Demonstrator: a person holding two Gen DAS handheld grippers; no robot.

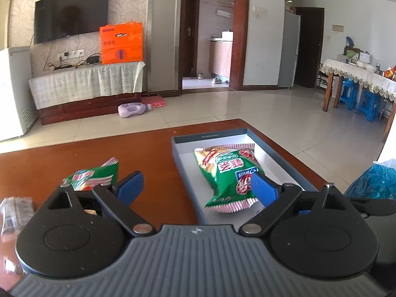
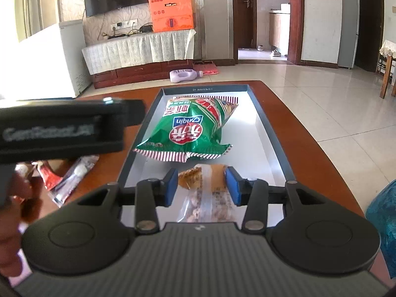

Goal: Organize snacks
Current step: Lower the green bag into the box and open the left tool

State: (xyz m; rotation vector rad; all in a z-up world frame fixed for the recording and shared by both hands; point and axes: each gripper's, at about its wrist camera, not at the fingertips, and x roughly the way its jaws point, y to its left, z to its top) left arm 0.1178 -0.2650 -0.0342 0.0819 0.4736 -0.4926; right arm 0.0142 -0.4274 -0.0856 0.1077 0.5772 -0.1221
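The left tongs [image 1: 198, 188] stand spread wide with nothing between the blue pads, held over the wooden surface [image 1: 153, 153] at the left edge of the tray [image 1: 210, 135]. One pad overlaps the near corner of the green bag [image 1: 227, 173] in the left wrist view; whether it touches is unclear. That bag lies inside the tray, towards its far end. A second green bag [image 1: 94, 177] lies on the surface left of the tray, beside the left pad, and a clear wrapper [image 1: 14, 210] sits further left at the frame edge.

The right tongs [image 2: 201, 185] hover over the near end of the tray, half spread around a clear-wrapped cake [image 2: 203, 175]. The pads flank it; a narrow gap shows on each side, so it does not look pinched. More wrapped snacks [image 2: 66, 180] lie on the surface left of the tray. A blue plastic bag [image 2: 383, 222] sits at the right edge.
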